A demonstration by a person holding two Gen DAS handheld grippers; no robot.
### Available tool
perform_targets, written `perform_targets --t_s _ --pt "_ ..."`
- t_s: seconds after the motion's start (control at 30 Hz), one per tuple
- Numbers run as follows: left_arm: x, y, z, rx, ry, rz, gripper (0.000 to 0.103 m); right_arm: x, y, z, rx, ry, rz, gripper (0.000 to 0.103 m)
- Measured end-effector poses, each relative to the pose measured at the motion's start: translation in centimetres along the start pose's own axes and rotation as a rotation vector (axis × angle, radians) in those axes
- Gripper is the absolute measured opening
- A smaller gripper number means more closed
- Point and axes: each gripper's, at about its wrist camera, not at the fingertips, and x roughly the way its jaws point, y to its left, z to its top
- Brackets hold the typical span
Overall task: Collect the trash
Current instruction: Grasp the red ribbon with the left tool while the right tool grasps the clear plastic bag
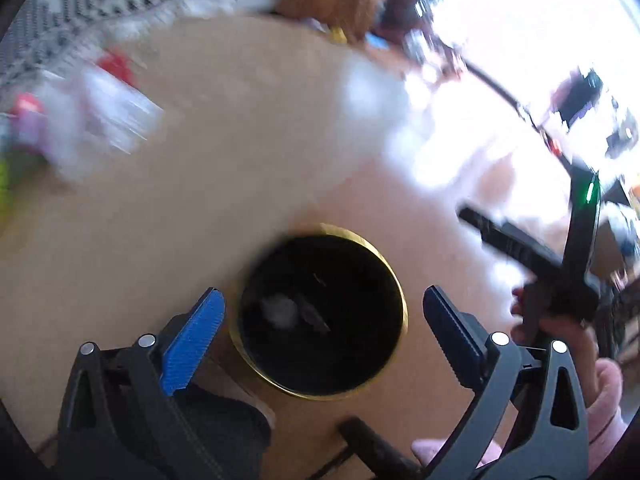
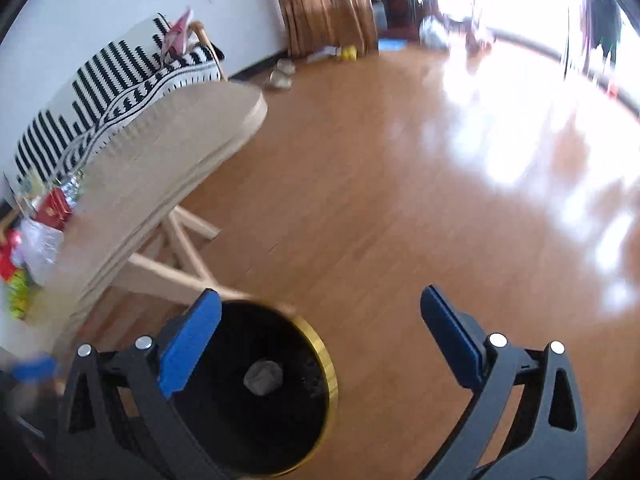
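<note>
A round black bin with a gold rim (image 1: 394,280) stands on the wooden floor, seen from above in both views (image 2: 330,364). A crumpled grey wad of trash (image 2: 263,376) lies at its bottom (image 1: 280,311). My left gripper (image 1: 324,332) is open and empty, right over the bin mouth. My right gripper (image 2: 320,340) is open and empty, above the bin's right side and the floor. Blurred wrappers and packets (image 1: 100,108) lie on the pale round table (image 2: 192,120), and they show at its left end (image 2: 36,224).
A black-and-white striped sofa (image 2: 120,72) stands behind the table. Brown curtains (image 2: 324,4), slippers (image 2: 280,74) and a yellow object (image 2: 347,53) are at the far wall. The other hand-held gripper (image 1: 560,264) shows at the right of the left wrist view.
</note>
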Motion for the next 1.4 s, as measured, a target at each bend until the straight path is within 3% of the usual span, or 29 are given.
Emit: perform_targets --t_s 0.1,0.2,0.27,0.37,0.43,0.57,0.67,0.87,1.07,1.23,1.4 --pt "-4.3 3.7 0.6 -0.059 -0.073 0.104 0.097 -0.4 2.2 0.3 -0.086 -0.024 -0.021 0.097" --pt "-7.9 10.4 -0.4 -0.208 -0.130 0.176 0.097 -1.5 5.4 0.4 -0.152 -0.048 0.067 0.097" --pt "-10.1 15.1 -1.4 -0.312 -0.170 0.265 0.097 -1.9 8.2 0.5 -0.201 -0.051 0.131 0.097" --pt "-12.1 22.8 -3.2 -0.442 -0.187 0.425 0.097 -2.3 12.5 0.6 -0.293 -0.045 0.186 0.097" --pt "-12.3 26.8 -3.4 -0.492 -0.174 0.491 0.097 -2.6 15.1 0.7 -0.339 -0.049 0.206 0.097" --pt "-10.0 30.3 -2.3 -0.487 -0.103 0.449 0.097 -2.8 19.0 0.9 -0.379 -0.044 0.238 0.097" --pt "-8.3 31.3 -0.4 -0.444 -0.094 0.511 0.097 -3.1 20.6 0.2 -0.413 -0.043 0.242 0.097" --pt "-5.1 34.2 0.7 -0.431 -0.063 0.491 0.097 -2.9 22.7 0.7 -0.476 -0.063 0.200 0.097" --pt "-5.5 35.8 0.1 -0.464 -0.074 0.463 0.097 -1.5 24.4 1.8 -0.441 -0.029 0.249 0.097" --pt "-6.2 36.9 -1.4 -0.408 -0.049 0.510 0.097 -0.6 26.6 1.3 -0.470 -0.017 0.275 0.097" --pt "-7.3 38.3 -2.7 -0.427 -0.069 0.527 0.097 0.3 28.0 0.9 -0.484 -0.004 0.290 0.097"
